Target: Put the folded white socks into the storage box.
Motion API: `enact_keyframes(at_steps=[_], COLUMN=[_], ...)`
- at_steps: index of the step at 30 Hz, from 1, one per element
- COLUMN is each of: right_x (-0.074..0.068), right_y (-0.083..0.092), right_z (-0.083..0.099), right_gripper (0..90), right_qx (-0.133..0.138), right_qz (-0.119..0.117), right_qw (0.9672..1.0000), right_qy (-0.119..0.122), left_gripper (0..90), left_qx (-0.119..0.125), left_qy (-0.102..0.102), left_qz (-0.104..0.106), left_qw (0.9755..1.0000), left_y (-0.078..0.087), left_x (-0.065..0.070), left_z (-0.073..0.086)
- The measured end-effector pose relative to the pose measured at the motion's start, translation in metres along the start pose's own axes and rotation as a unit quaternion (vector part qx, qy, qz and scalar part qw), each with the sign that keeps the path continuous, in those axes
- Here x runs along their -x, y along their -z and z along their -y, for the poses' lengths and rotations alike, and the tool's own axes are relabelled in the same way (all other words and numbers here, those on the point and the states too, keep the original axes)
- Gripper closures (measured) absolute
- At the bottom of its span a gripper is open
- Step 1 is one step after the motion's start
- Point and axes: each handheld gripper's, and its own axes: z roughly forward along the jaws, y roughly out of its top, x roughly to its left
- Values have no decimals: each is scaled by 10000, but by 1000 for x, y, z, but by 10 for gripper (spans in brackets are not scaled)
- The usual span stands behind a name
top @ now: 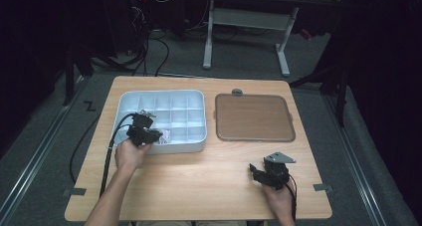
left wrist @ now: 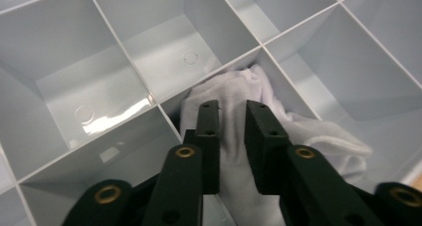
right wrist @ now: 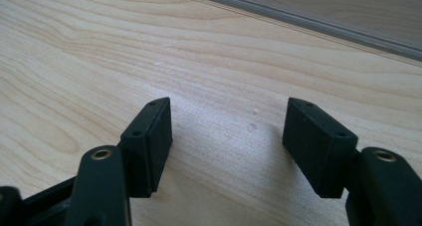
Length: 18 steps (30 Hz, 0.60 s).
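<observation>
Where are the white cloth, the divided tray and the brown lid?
white cloth [left wrist: 234,136], left gripper view, fold between the jaws
divided tray [top: 161,149], high view, near rim
brown lid [top: 254,117], high view, middle of its top

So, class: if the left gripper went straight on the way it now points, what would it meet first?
Most likely the white cloth between the left gripper jaws, bunched in a compartment of the divided tray.

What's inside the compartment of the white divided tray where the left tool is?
A crumpled white cloth lies in that compartment of the tray, between the left tool's jaws. The cloth covers the compartment floor beneath it.
</observation>
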Motion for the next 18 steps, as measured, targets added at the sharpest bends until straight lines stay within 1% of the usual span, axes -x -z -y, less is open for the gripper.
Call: enact_keyframes(at_steps=[3, 7, 8, 9, 12, 13, 15, 18], right_x=[0, 0, 0, 0, 0, 0, 0, 0], right_y=[0, 0, 0, 0, 0, 0, 0, 0], right_z=[0, 0, 0, 0, 0, 0, 0, 0], right_gripper=[367, 367, 367, 367, 367, 367, 367, 367], right_qx=[0, 0, -1, -1, -1, -1, 0, -1], right_qz=[0, 2, 3, 2, 3, 3, 3, 4], right_qw=[10000, 10000, 10000, 10000, 10000, 10000, 10000, 10000], right_qy=[1, 3, 2, 2, 3, 3, 3, 4], left_gripper=[701, 632, 620, 602, 564, 555, 543, 531], left_qx=[115, 286, 286, 352, 452, 452, 563, 663], left_qy=[-5, 78, 78, 176, 300, 300, 387, 445], left_qz=[23, 46, 46, 67, 138, 138, 210, 291], left_qw=[9999, 9995, 9995, 9992, 9984, 9984, 9974, 9964], left_y=[3, 8, 8, 12, 18, 18, 25, 32], left_x=[1, 1, 1, 0, -3, -3, -3, -3], left_z=[-2, -5, -5, -7, -11, -11, -14, -15])
